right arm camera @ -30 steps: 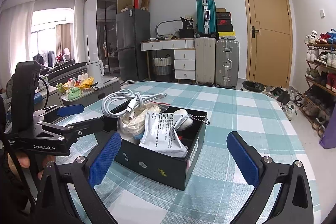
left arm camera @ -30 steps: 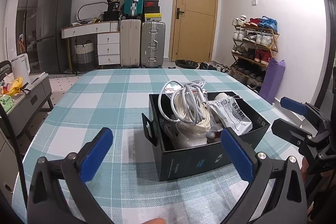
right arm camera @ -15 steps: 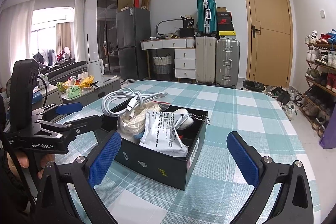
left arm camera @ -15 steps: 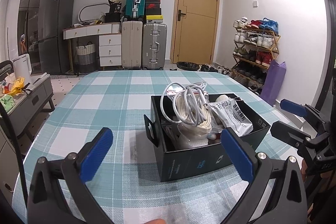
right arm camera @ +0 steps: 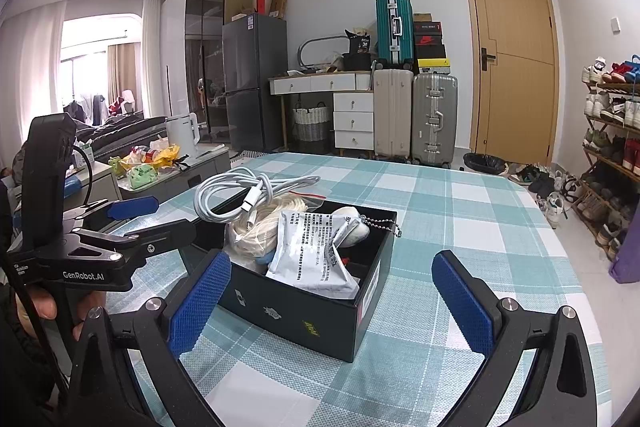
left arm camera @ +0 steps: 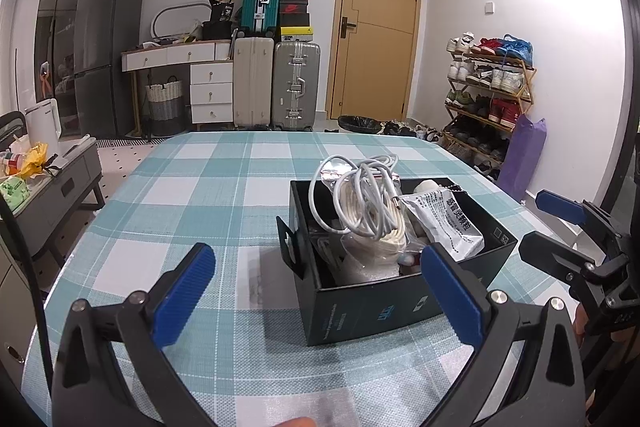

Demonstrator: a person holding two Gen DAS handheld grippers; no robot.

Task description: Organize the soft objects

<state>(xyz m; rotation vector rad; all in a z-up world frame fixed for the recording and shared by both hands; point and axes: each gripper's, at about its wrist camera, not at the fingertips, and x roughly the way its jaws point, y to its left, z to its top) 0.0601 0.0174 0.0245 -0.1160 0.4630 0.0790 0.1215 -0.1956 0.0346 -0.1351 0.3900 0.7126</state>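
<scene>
A black open box [left arm camera: 372,307] [right arm camera: 288,311] stands on the teal checked tablecloth [left arm camera: 200,195]. Inside it, a coiled white cable [left arm camera: 360,195] [right arm camera: 240,191] lies on top of a bagged cream rope [left arm camera: 380,247] [right arm camera: 256,231]. Beside them are a silver printed sachet [left arm camera: 448,223] [right arm camera: 312,251] and a white soft item with a ball chain [right arm camera: 352,223]. My left gripper [left arm camera: 318,291] [right arm camera: 156,219] is open, just short of the box's near-left side. My right gripper [right arm camera: 330,297] [left arm camera: 548,227] is open at the box's right side. Both hold nothing.
The table's right edge [right arm camera: 576,267] drops to the floor beside a shoe rack [left arm camera: 488,95]. A grey low cabinet [left arm camera: 60,187] with bags on it stands left of the table. Suitcases [left arm camera: 276,83], drawers and a wooden door [left arm camera: 372,27] line the far wall.
Both grippers stay open and hover in nearly the same spots. The left wrist view has tilted up slightly, so the box sits a little lower in it.
</scene>
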